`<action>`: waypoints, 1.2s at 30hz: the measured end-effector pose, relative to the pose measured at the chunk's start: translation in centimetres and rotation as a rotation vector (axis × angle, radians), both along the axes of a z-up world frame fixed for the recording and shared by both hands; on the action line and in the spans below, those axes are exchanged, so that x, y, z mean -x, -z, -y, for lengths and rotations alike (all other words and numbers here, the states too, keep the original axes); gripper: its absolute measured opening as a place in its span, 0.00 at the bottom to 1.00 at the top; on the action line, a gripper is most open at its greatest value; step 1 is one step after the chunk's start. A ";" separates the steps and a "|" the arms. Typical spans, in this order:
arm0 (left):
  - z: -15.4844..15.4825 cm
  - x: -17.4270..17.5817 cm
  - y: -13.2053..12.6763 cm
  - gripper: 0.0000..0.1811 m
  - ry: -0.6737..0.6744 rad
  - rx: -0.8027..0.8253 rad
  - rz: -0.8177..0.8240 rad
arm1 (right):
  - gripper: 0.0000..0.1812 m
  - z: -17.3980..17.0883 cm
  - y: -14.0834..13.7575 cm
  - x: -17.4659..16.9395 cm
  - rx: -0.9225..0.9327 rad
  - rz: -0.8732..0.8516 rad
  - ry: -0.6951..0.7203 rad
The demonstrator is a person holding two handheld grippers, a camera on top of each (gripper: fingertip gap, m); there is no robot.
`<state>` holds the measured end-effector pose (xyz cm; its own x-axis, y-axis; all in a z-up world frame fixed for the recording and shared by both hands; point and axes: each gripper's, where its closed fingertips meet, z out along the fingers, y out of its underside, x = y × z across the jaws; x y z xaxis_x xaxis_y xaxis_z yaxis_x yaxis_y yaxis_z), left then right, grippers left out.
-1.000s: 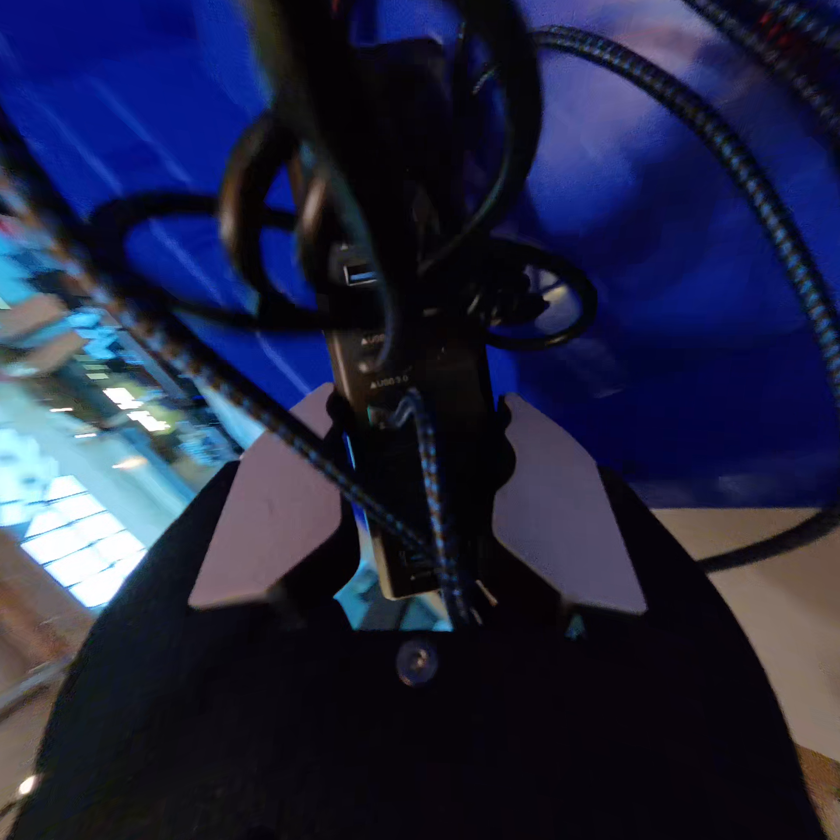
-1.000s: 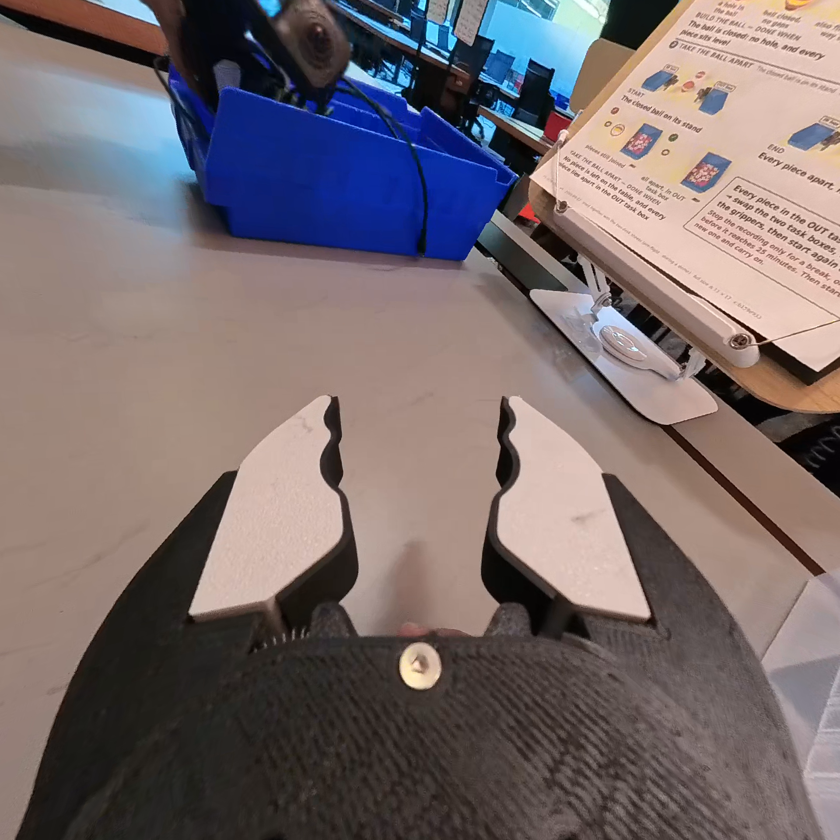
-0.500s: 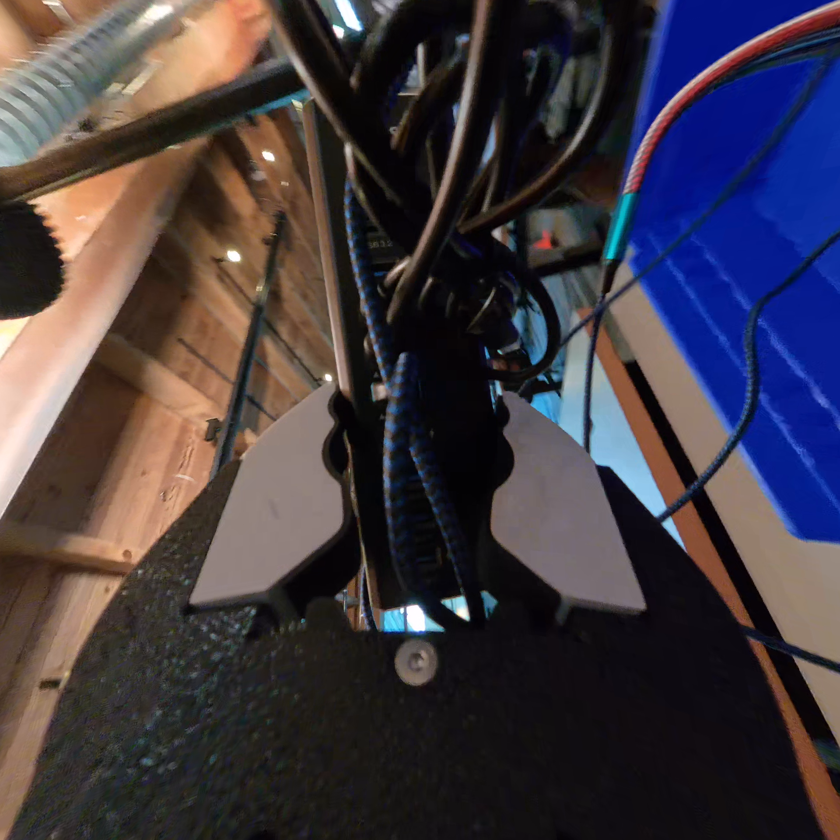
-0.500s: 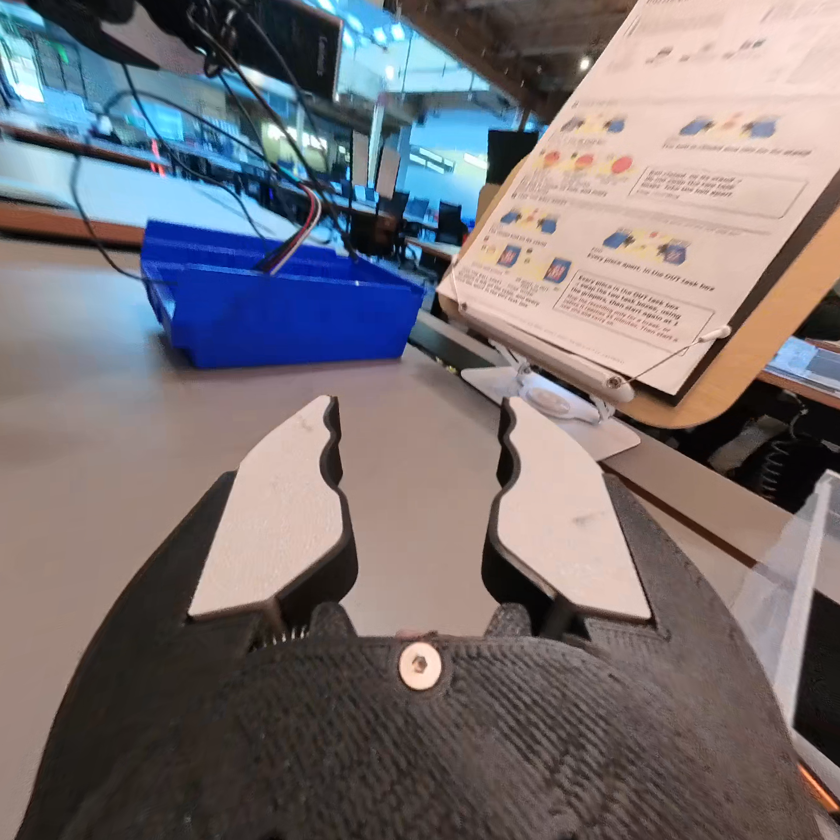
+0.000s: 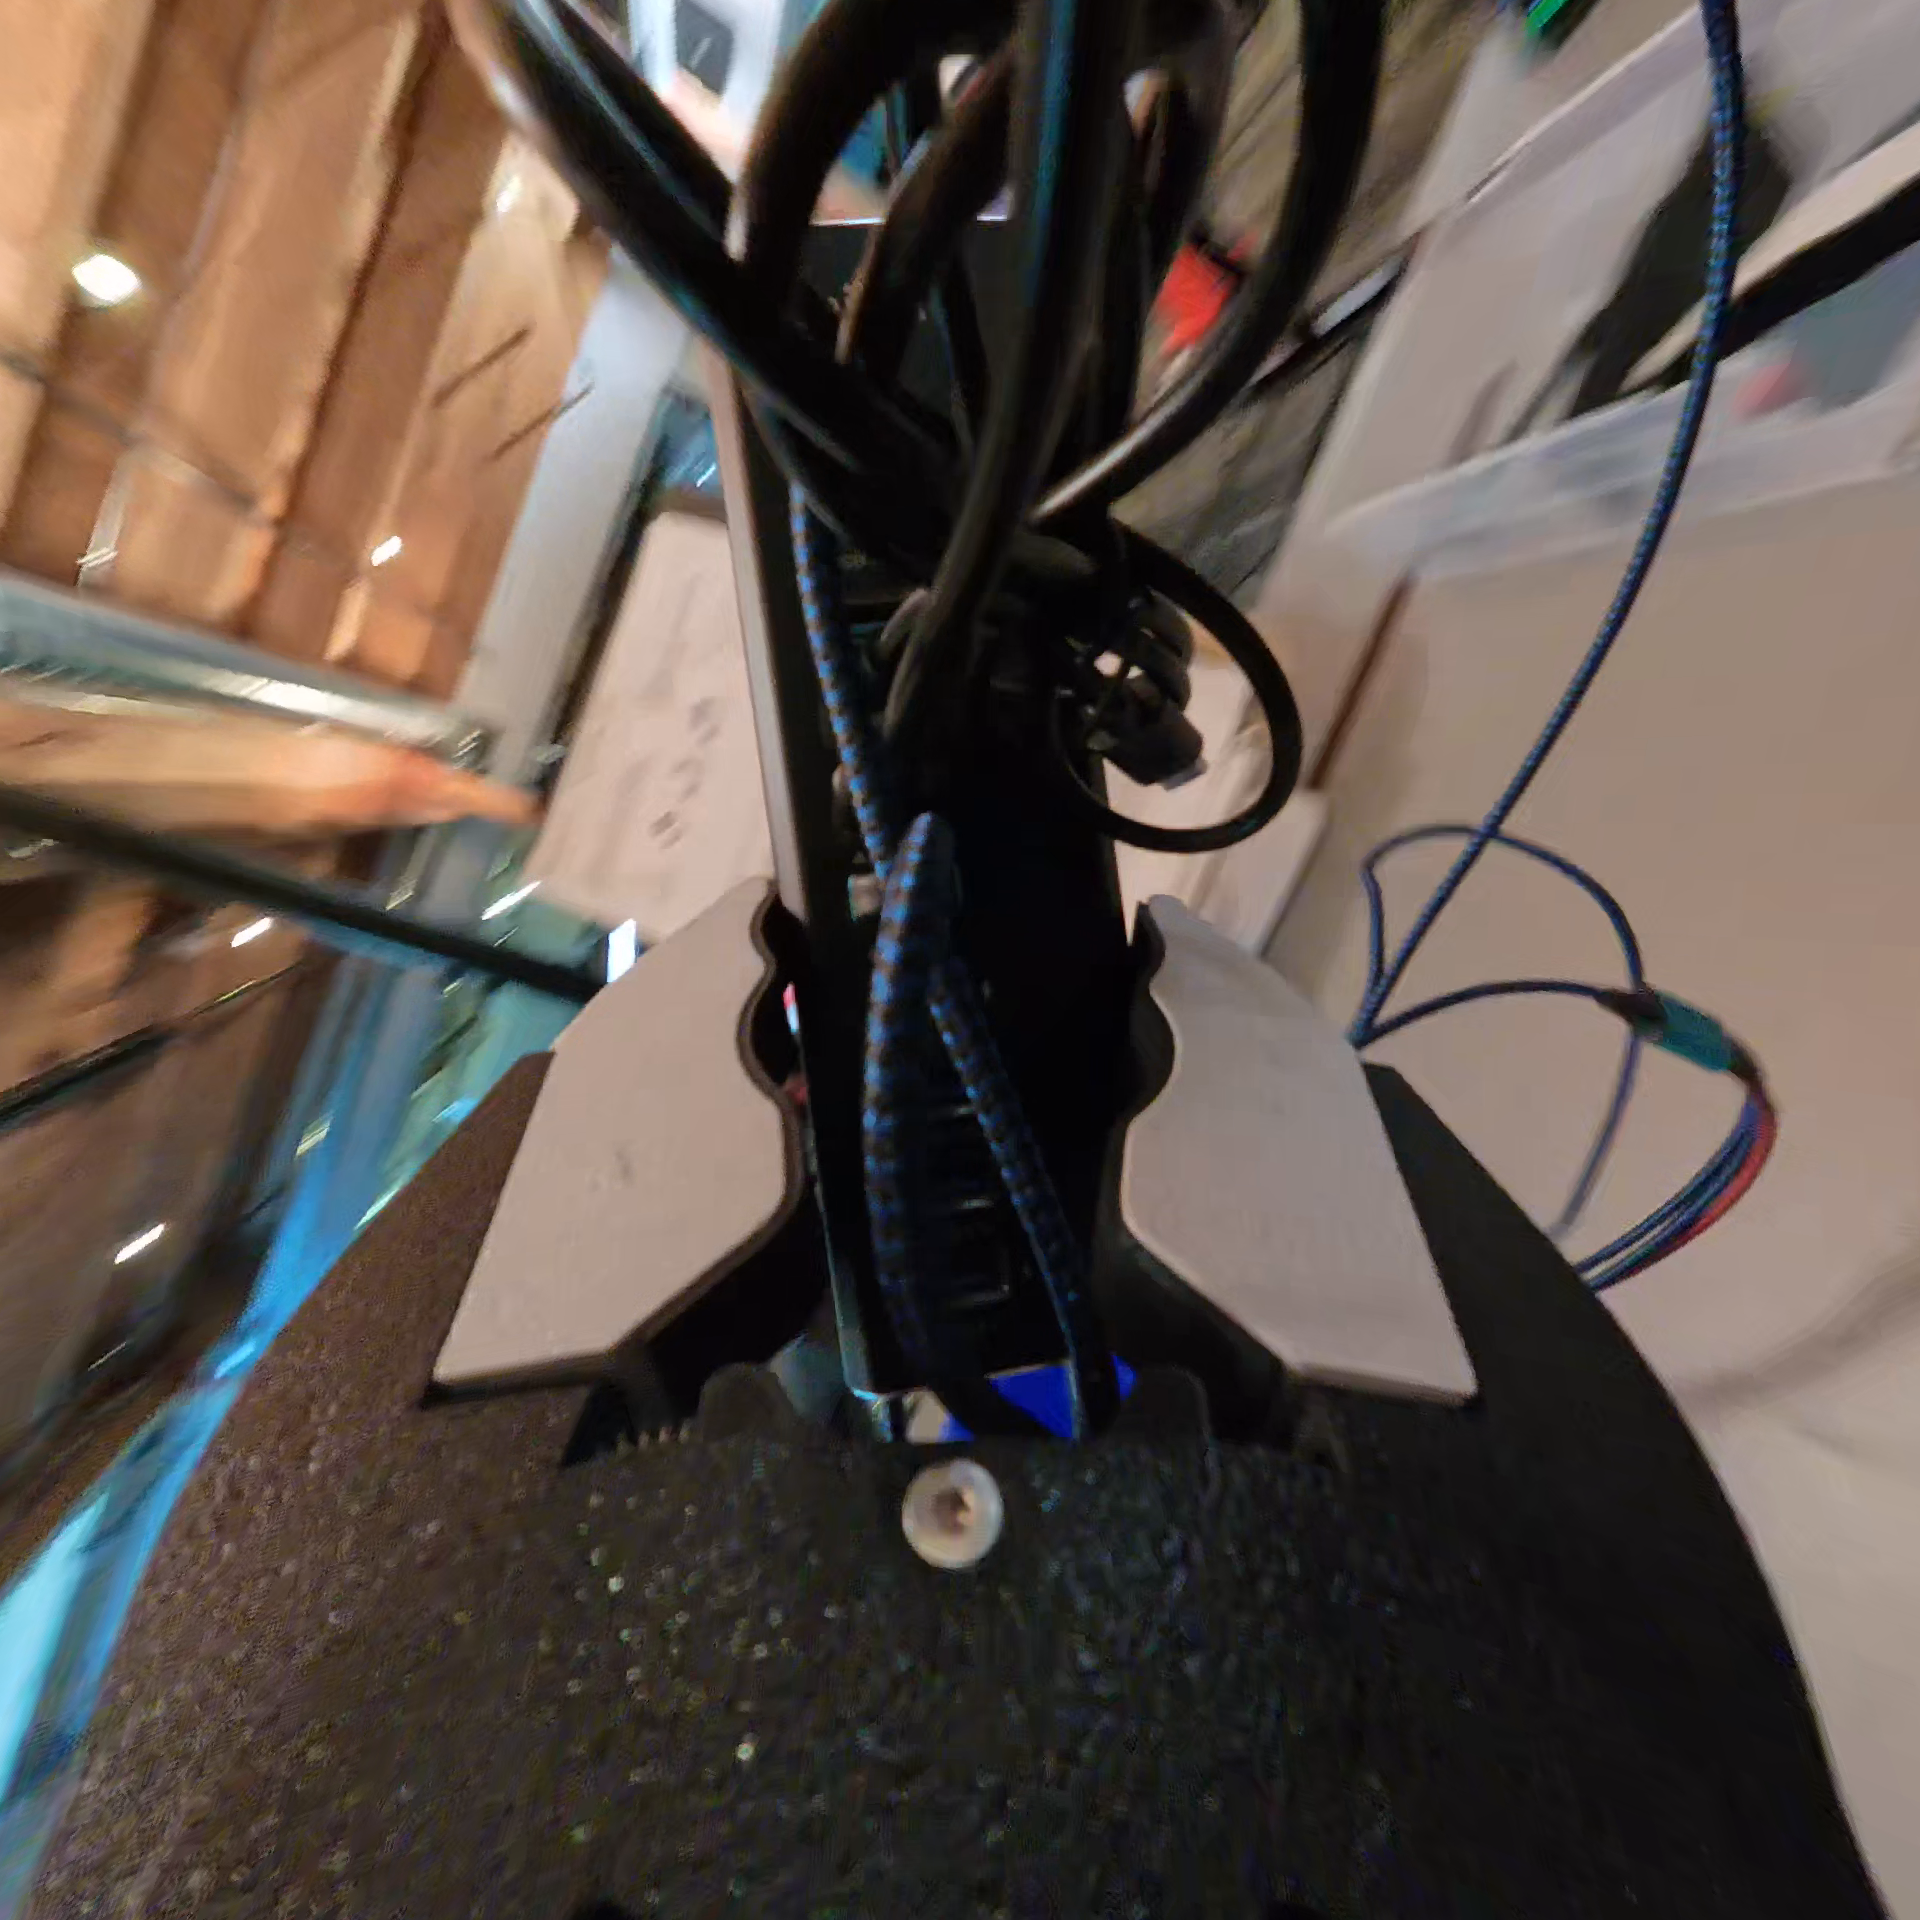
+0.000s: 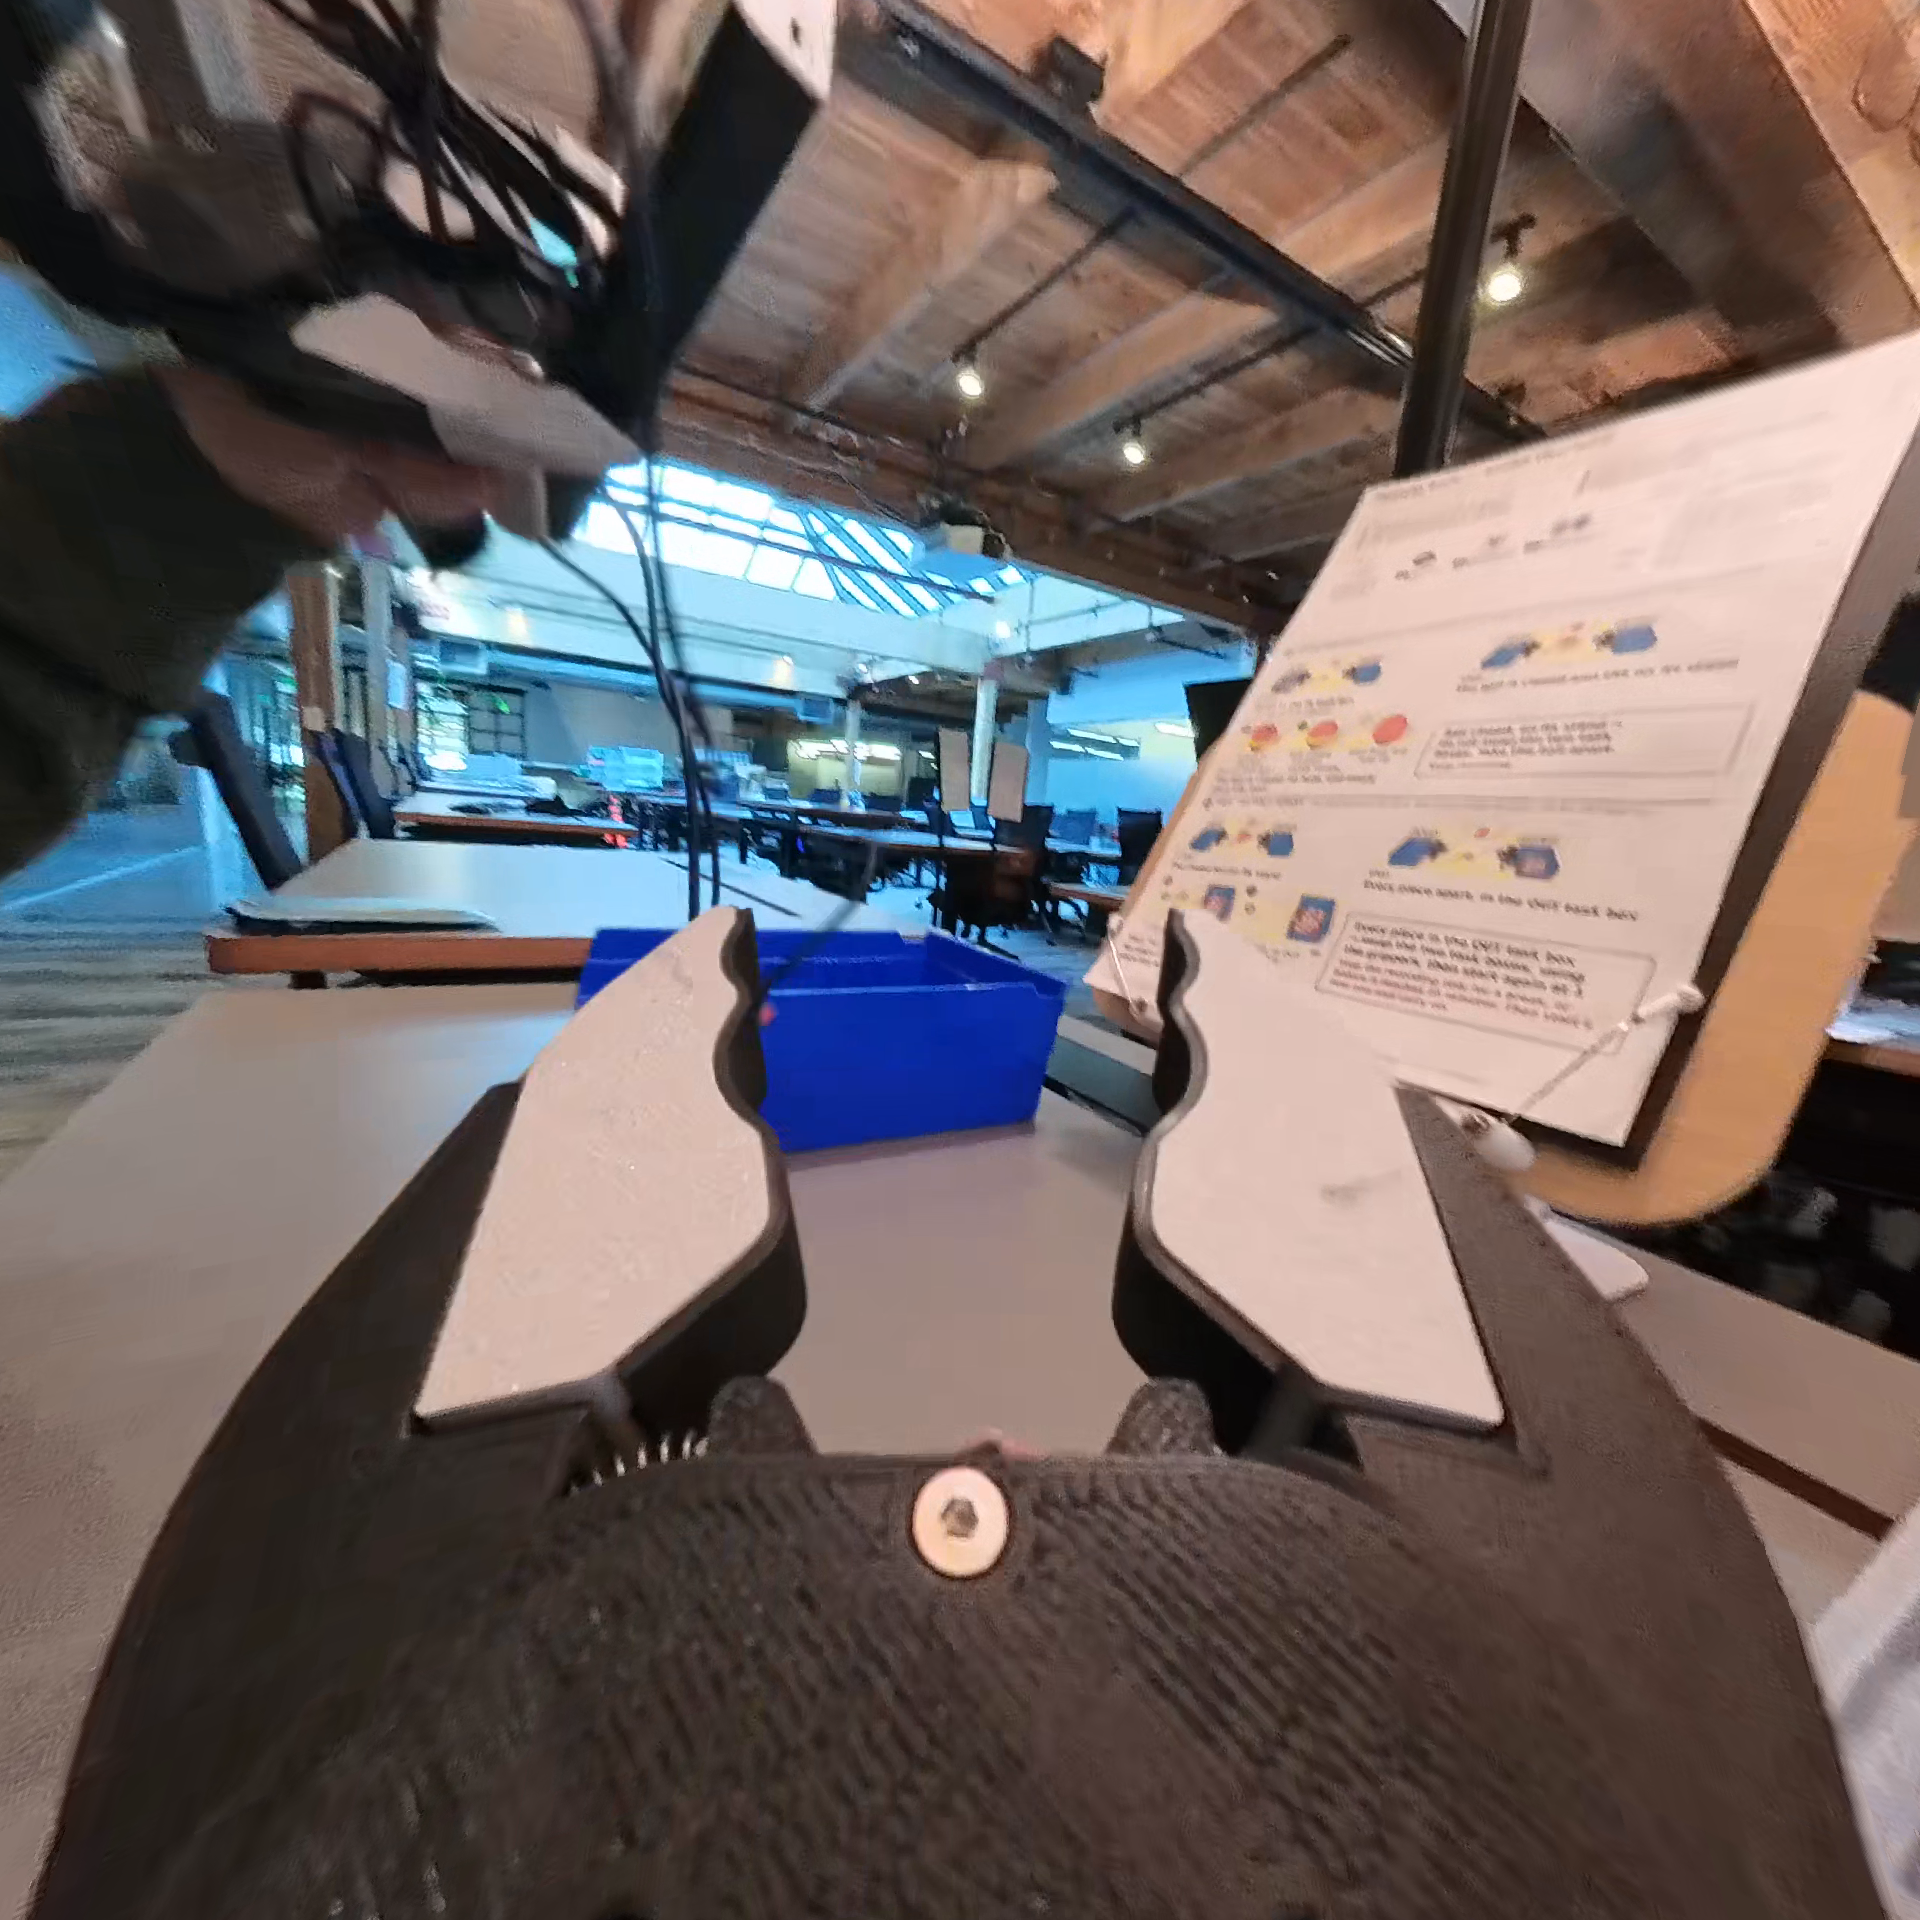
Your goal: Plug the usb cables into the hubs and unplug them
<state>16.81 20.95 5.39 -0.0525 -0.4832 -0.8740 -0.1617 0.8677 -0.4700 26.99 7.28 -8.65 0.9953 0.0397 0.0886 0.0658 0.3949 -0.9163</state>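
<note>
Looking at the left gripper (image 5: pixel 956 925) first: jaws pinching the black hub (image 5: pixel 1049 1039) across its narrow sides, holding it lengthwise up in the air, well above the counter (image 6: pixel 260 1143). Carrying a whole nest of black cables (image 5: pixel 987 364) bunched at the hub's far end, plus a blue-black braided cable (image 5: pixel 904 1039) running down the hub's face right between the jaws. Dangling off to the right, a thin blue cable (image 5: pixel 1558 727) ending in a teal connector (image 5: pixel 1694 1039).

Right gripper (image 6: pixel 951 935) hovering low over the counter, jaws spread wide, gripping nothing. Sitting far beyond it, a blue bin (image 6: pixel 904 1049), with an instruction board (image 6: pixel 1507 831) leaning at the right.

Guessing at a light, rigid, smooth plastic hub: easy to clamp, but probably wanting to twist with all that cable weight tugging at the far end. Expecting floppy, springy cables, so no point grabbing mid-length. Thinking of taking hold on a plug's hard shell, right beside its port, and pulling straight out along the port. Worrying a bit about the braided one getting pinched. Not managing to tell seated plugs from loose ones, too blurry and tangled.
</note>
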 end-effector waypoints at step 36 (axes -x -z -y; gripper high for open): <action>5.0 0.7 23.3 0.41 0.318 0.037 -0.683 | 0.16 -0.4 -3.4 5.7 0.189 0.116 -0.382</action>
